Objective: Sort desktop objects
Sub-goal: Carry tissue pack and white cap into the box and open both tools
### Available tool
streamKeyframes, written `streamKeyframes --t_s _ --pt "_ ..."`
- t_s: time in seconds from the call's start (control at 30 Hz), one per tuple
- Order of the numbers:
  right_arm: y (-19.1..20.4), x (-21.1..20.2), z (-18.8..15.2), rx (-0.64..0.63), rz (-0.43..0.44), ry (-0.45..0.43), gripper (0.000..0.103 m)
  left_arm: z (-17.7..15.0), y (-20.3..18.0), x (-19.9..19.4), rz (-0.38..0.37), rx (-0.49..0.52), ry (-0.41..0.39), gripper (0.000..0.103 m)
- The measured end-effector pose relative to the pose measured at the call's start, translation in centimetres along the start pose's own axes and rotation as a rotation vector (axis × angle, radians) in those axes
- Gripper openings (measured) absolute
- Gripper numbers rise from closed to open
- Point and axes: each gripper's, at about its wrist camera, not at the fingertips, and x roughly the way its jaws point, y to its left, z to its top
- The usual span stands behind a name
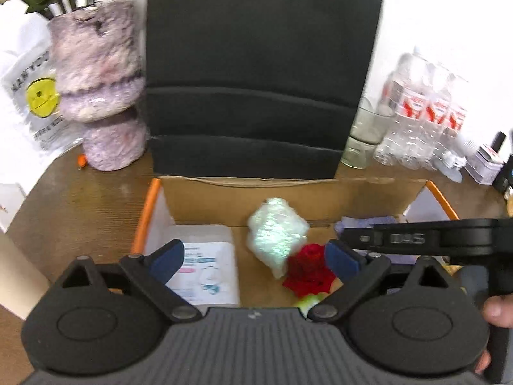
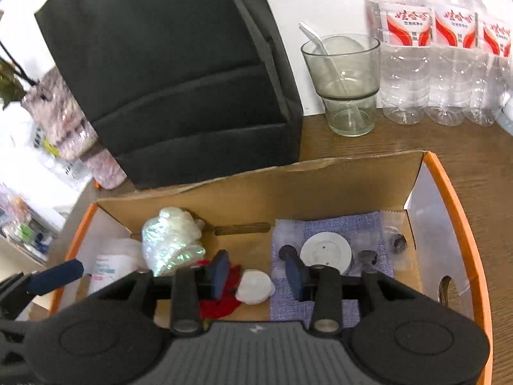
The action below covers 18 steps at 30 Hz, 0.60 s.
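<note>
Black backpack (image 2: 179,73) stands at the far side of the wooden surface (image 2: 449,160). Cardboard box (image 2: 336,176) sits just in front of it and already holds the sorted stuff: iridescent shell (image 2: 170,240), white packet (image 1: 205,269), red flower (image 1: 307,269), blue cloth (image 2: 346,224) with a white disc (image 2: 325,252), and a small white lump (image 2: 255,287). Still outside, far right: glass (image 2: 346,83) and water bottles (image 2: 439,64). I'd guess sorting is well along but not finished. Left hand-held gripper (image 1: 253,256) is spread wide and empty over the box. Right hand-held gripper (image 2: 258,276) is partly apart, with nothing gripped.
</note>
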Motion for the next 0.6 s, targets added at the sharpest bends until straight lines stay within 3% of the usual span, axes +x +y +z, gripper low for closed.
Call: streamKeyframes --t_s 0.07,0.2,0.37,0.43,0.6 --pt "0.0 -0.8 0.2 0.002 -0.002 -0.003 0.043 0.5 0.7 -0.4 0.015 -0.021 0.000 0.097" --pt "0.1 -3.3 0.1 -0.016 -0.033 -0.010 0.060 0.3 1.7 -1.8 0.039 -0.057 0.013 0.097" --pt "0.1 -6.7 -0.8 -0.024 -0.055 0.000 0.066 -0.6 1.5 -4.8 0.057 -0.039 0.007 0.101" --pt "0.1 -8.3 -1.6 -0.034 -0.055 -0.010 0.073 -1.1 1.4 -6.5 0.051 -0.033 -0.017 0.103" --pt "0.7 -11.9 -3.3 -0.082 -0.074 -0.026 0.076 -2.6 1.3 -9.5 0.050 -0.039 -0.010 0.103"
